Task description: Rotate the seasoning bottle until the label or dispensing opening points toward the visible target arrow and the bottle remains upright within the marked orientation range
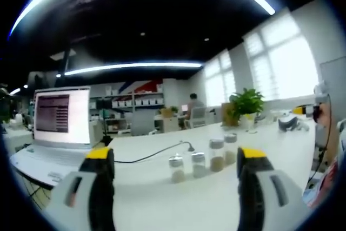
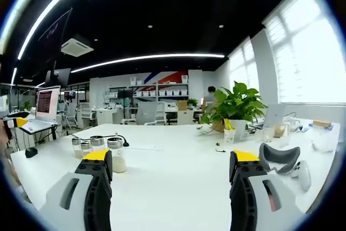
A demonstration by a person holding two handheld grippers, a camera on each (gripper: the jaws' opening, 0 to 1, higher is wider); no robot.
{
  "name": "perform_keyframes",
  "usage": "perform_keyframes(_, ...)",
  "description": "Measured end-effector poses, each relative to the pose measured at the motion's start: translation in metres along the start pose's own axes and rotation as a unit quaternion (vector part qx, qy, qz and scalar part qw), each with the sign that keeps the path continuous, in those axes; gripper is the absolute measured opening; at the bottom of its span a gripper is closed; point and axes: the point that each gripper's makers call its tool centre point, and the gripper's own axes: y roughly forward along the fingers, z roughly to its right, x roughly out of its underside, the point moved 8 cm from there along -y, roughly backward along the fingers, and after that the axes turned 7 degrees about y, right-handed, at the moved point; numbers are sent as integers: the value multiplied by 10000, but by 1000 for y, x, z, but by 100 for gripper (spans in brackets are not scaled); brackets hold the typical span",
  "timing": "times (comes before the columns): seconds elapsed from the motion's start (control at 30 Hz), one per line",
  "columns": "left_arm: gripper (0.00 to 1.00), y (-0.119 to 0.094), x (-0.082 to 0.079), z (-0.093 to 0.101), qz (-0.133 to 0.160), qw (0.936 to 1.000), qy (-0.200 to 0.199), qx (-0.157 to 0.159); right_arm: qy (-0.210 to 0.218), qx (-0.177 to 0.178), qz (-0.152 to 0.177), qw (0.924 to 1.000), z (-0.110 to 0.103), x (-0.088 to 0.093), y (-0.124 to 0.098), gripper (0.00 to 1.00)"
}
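Left claw (image 1: 175,158) hangs wide open above the white surface (image 1: 205,198), nothing between its yellow-tipped jaws. Straight ahead of it, four seasoning bottles (image 1: 201,163) stand upright in a slanting row, grey caps on, the two farther ones holding tan powder; all sit apart from the jaws. A black cable (image 1: 148,156) snakes in from the left toward them, and an open laptop (image 1: 60,117) glows at the surface's left edge. A potted plant (image 1: 246,104) stands farther back on the right.

Over in the right gripper view, the right claw (image 2: 170,160) is spread just as wide and grips nothing. The bottles (image 2: 97,147) cluster just beyond its left jaw, one partly hidden behind the yellow tip. The leafy plant (image 2: 235,106) sits mid-surface, a grey headset-like object (image 2: 278,155) lies off to the right, and a person (image 2: 210,97) sits at a far desk.
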Motion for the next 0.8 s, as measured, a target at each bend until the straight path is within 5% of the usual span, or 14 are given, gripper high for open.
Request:
perform_keyframes(0.1,100,1,2,0,-76,10000,31,11,39,-117,170,9998,-2,-3,12,93)
perform_keyframes(0.37,99,-2,-3,3,24,10000,-13,17,-51,-643,-106,9979,-9,2,47,93)
perform_keyframes(0.63,100,0,0,2,-85,9999,38,-107,-443,-1522,-324,9868,-30,6,92,94)
perform_keyframes(0.8,100,-1,0,1,-54,10000,-9,-83,-38,-2074,-140,9782,-39,7,122,94)
